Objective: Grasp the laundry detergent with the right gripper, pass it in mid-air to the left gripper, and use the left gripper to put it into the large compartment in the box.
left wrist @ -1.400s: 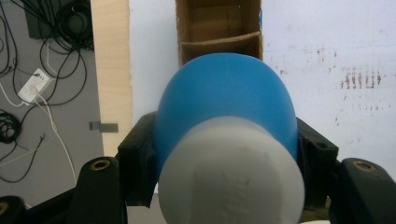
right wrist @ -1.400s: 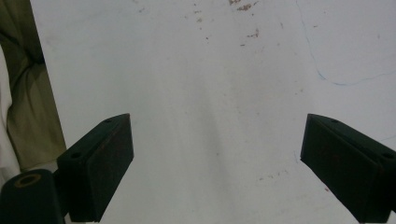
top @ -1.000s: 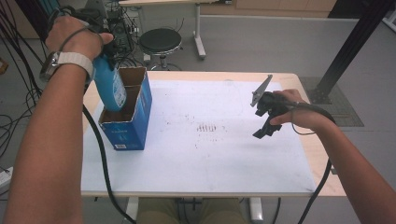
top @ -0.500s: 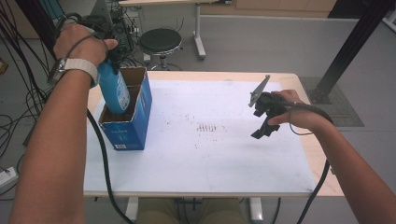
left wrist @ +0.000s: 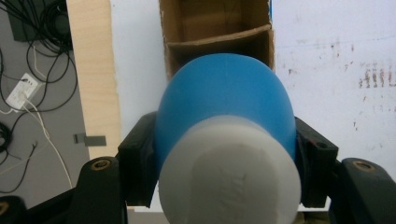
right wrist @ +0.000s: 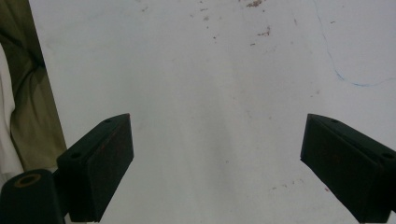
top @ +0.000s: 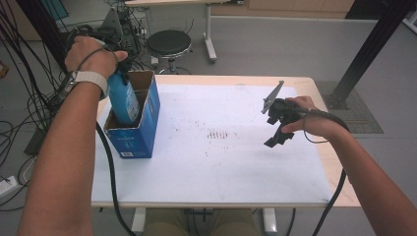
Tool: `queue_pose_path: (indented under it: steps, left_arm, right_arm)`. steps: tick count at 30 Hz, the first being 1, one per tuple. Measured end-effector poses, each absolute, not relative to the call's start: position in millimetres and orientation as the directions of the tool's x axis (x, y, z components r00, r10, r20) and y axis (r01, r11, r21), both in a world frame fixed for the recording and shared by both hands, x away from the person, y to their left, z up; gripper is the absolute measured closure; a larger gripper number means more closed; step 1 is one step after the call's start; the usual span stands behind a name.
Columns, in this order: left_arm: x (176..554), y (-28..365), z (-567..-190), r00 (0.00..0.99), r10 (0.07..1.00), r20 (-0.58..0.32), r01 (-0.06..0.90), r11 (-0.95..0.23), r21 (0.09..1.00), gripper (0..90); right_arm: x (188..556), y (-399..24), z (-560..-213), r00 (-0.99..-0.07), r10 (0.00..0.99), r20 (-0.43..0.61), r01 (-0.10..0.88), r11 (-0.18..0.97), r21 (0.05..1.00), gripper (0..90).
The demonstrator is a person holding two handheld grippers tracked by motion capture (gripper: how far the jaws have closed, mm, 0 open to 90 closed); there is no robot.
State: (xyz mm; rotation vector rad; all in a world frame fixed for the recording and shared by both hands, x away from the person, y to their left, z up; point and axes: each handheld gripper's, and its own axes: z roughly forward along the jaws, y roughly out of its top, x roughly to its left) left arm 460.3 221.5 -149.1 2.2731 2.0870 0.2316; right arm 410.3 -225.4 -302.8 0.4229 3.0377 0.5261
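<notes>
My left gripper [top: 112, 66] is shut on a blue bottle [top: 123, 101] with a white cap [left wrist: 229, 177]. The bottle hangs upright, its lower part down inside an open blue cardboard box [top: 137, 130] at the table's left. In the left gripper view the black pads [left wrist: 137, 158] press both sides of the blue bottle [left wrist: 224, 100] above the box's brown inner divider [left wrist: 219, 39]. My right gripper [top: 279, 132] hovers over the right side of the white table sheet, open, with nothing between its pads [right wrist: 102, 163].
The white sheet [top: 221, 157] covers most of the wooden table and carries small brown stains near the middle. A black stool [top: 168, 43] stands behind the table. Cables [top: 29, 103] lie on the floor at the left. A black post [top: 369, 54] rises at right.
My left hand has lowered the blue bottle deeper into the box. The right hand has stayed where it was.
</notes>
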Motion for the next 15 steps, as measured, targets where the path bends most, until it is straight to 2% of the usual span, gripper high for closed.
queue_pose_path:
  steps: [15]
  left_arm:
    - [463, 221, -173, 0.083, 0.994, 0.075, 0.985, -0.093, 0.142, 37.5]
  right_arm:
    - [410, -230, -308, -0.958, 0.286, 0.026, 0.278, 0.901, 0.333, 9.6]
